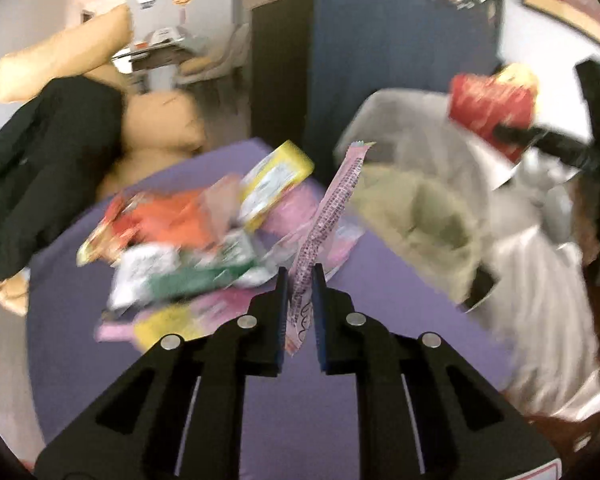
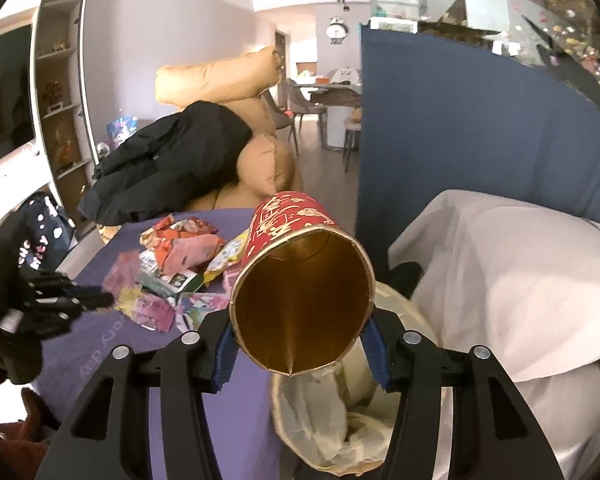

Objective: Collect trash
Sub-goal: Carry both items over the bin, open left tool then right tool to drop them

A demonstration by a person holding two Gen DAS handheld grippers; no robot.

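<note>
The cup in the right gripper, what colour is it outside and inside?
The cup is red with gold patterns outside, plain gold inside; the right wrist view shows it best.

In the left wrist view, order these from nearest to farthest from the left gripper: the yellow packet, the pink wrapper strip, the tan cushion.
1. Pink wrapper strip: pinched in the left gripper, standing up from it.
2. Yellow packet: on the trash pile, beyond the gripper, slightly left.
3. Tan cushion: past the purple table, upper left.

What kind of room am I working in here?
Most likely a home living room: a tan sofa with a black jacket on it, a wall clock, and a dining table with chairs beyond.
</note>
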